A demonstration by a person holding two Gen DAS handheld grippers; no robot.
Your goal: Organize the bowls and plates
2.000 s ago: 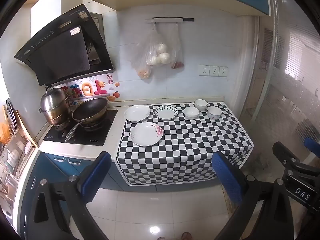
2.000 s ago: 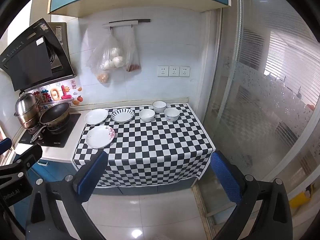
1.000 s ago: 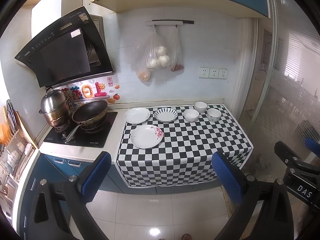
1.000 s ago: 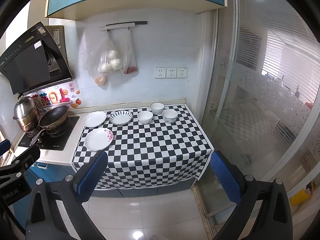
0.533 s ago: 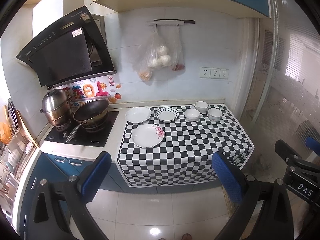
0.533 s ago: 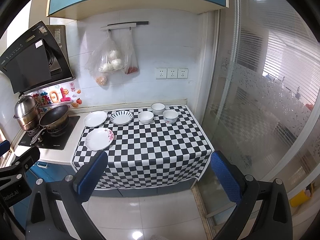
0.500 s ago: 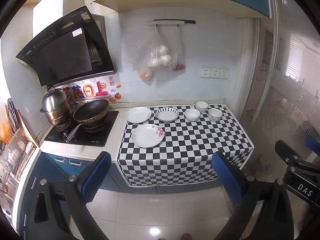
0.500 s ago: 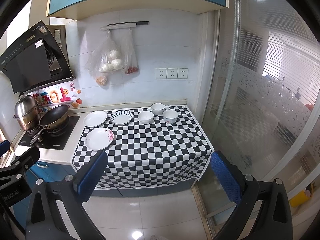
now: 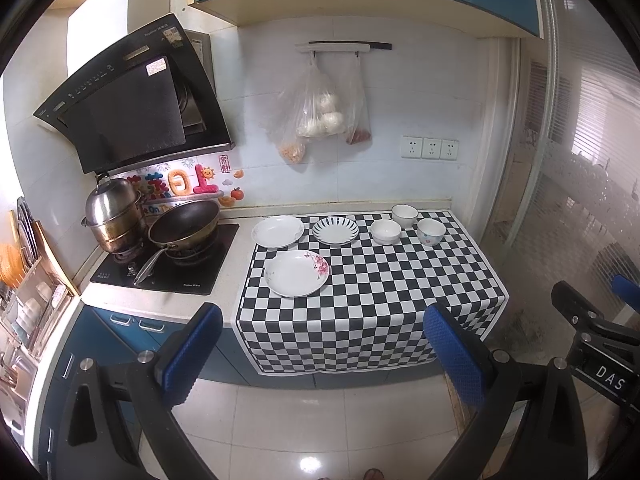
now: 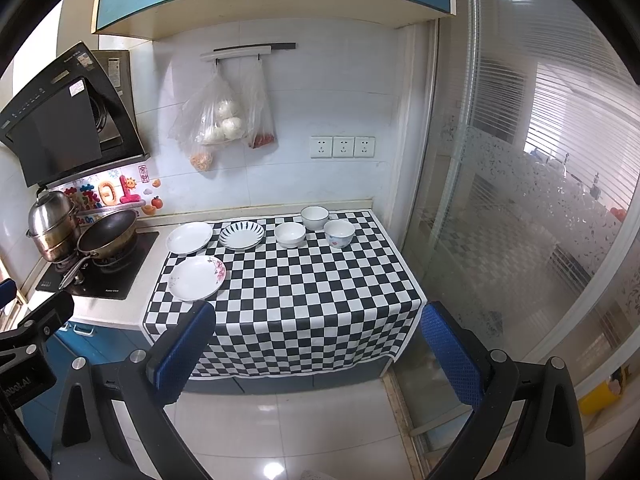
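Observation:
On the checkered cloth (image 9: pixel 384 292) lie three plates: a flowered plate (image 9: pixel 296 273) in front, a plain white plate (image 9: pixel 278 231) and a blue-striped plate (image 9: pixel 335 231) behind. Three bowls stand at the back right: a white bowl (image 9: pixel 385 231), a blue-rimmed bowl (image 9: pixel 404 215) and a patterned bowl (image 9: pixel 431 231). The same dishes show in the right wrist view: flowered plate (image 10: pixel 196 278), striped plate (image 10: pixel 241 235), bowls (image 10: pixel 290 234). My left gripper (image 9: pixel 324 354) and right gripper (image 10: pixel 316 350) are both open and empty, held well back from the counter above the floor.
A stove (image 9: pixel 168 262) with a frying pan (image 9: pixel 183 227) and a steel pot (image 9: pixel 114 214) is left of the cloth. A range hood (image 9: pixel 128 116) and hanging plastic bags (image 9: pixel 320 114) are above. A glass sliding door (image 10: pixel 520 200) stands right. A dish rack (image 9: pixel 24 280) is far left.
Both views shifted slightly; the counter sits a little nearer and higher in frame. Both grippers stay open; no dish has moved.

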